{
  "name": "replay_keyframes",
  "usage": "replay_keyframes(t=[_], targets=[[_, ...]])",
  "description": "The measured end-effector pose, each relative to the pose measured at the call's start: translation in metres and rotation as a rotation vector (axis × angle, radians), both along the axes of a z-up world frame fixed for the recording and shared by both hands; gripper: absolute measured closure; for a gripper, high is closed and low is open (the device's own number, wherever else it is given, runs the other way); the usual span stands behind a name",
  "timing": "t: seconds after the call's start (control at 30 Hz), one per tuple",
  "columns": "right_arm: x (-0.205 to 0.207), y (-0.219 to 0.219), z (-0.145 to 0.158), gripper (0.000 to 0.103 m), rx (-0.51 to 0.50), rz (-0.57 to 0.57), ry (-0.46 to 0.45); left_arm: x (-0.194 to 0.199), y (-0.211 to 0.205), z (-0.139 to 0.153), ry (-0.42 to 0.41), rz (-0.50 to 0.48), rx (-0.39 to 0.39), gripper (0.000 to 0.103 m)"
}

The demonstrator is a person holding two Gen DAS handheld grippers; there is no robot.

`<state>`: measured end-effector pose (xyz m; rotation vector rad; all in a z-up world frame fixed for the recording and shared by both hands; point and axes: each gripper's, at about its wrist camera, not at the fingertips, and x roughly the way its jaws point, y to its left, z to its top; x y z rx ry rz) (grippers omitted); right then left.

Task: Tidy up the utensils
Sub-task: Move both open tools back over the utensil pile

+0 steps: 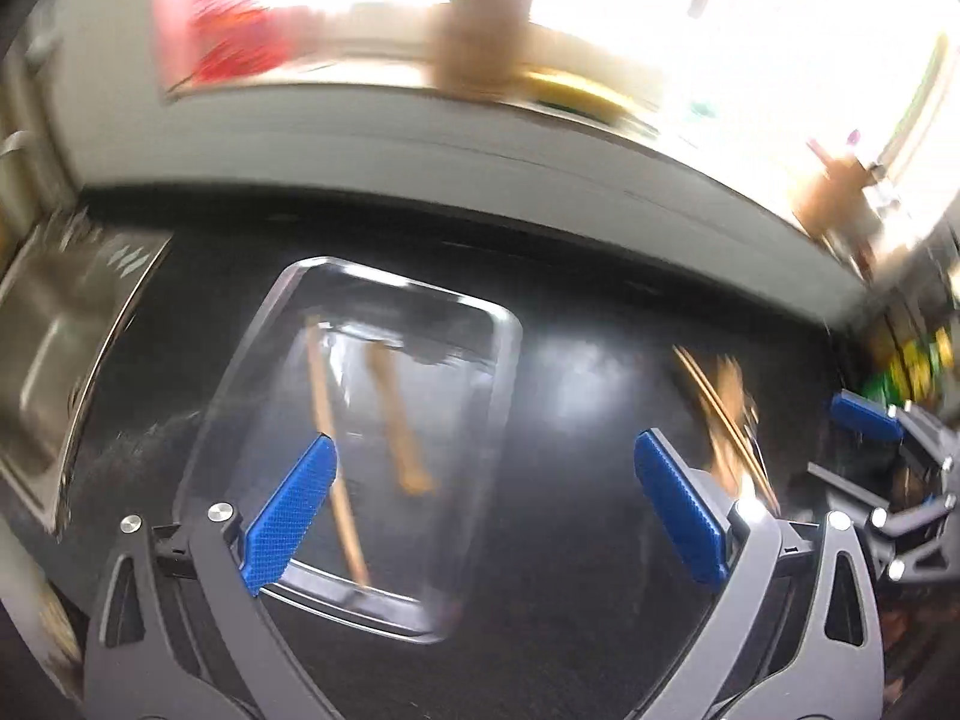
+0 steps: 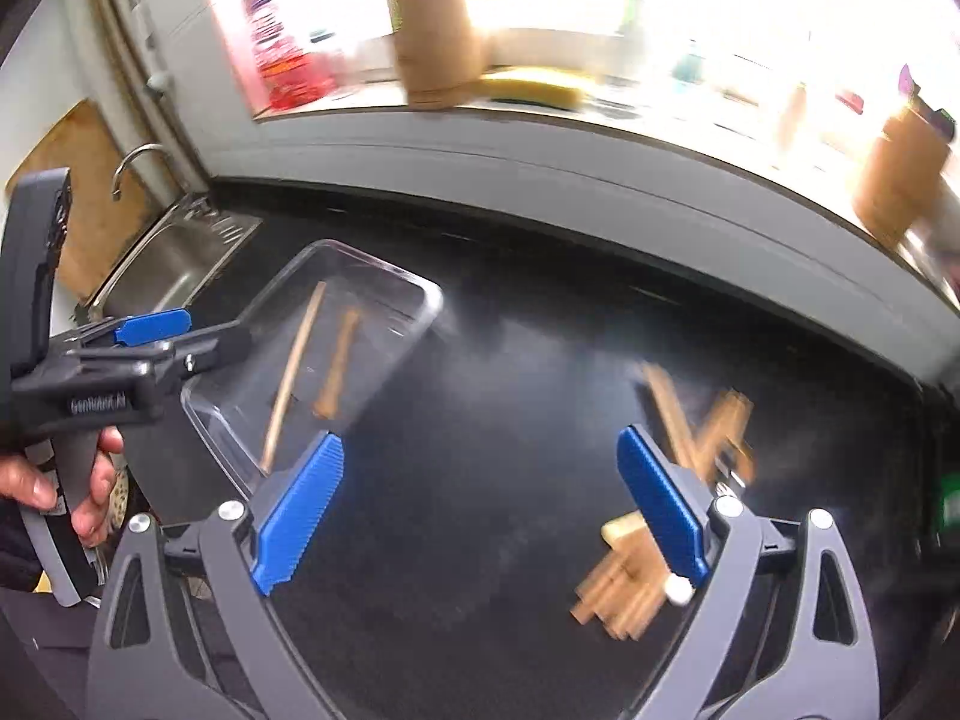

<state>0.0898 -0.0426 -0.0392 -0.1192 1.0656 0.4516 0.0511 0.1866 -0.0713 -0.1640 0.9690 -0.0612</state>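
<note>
A clear plastic tray (image 1: 420, 288) (image 2: 384, 267) lies on the black counter and holds a thin wooden stick (image 1: 327, 414) (image 2: 294, 366) and a thicker wooden utensil (image 1: 399, 420) (image 2: 339, 366). My left gripper (image 1: 486, 480) hangs open above the tray's near right part, with nothing between its blue fingers. Several loose wooden utensils (image 1: 726, 414) (image 2: 696, 420) lie in a blurred pile to the right. Over the counter between tray and pile, my right gripper (image 2: 480, 480) is open and empty. More wooden pieces (image 2: 624, 588) show behind its right finger (image 2: 660, 504).
A steel sink (image 2: 174, 264) with a faucet (image 2: 132, 162) sits left of the tray, and a wooden board (image 2: 78, 180) leans behind it. The windowsill carries a cardboard cylinder (image 2: 435, 42) and a yellow sponge (image 2: 528, 87). A hand (image 2: 78, 480) holds the left gripper (image 2: 180, 330).
</note>
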Motion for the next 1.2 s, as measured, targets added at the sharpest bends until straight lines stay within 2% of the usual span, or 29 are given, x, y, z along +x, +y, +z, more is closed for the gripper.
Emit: replay_keyframes(t=[0.1,0.3,0.53,0.73,0.97,1.2], targets=[[-0.021,-0.051,0.006,0.013,-0.002,-0.082,-0.015,-0.011,-0.047,-0.001,-0.004,-0.065,0.030,0.006],[-0.063,-0.137,0.022,0.013,0.020,-0.205,-0.030,-0.027,-0.125,-0.001,-0.005,-0.079,0.032,0.006],[-0.096,-0.193,0.030,0.013,0.010,-0.217,-0.043,-0.047,-0.191,-0.002,-0.003,-0.115,0.042,0.006],[-0.100,-0.218,0.033,0.013,0.043,-0.239,-0.051,-0.057,-0.218,0.003,-0.022,-0.133,0.080,0.006],[-0.098,-0.220,0.037,0.013,0.044,-0.221,-0.063,-0.056,-0.222,0.005,-0.029,-0.132,0.094,0.006],[-0.089,-0.220,0.028,0.013,0.028,-0.220,-0.053,-0.038,-0.227,-0.015,-0.003,-0.154,0.113,0.006]])
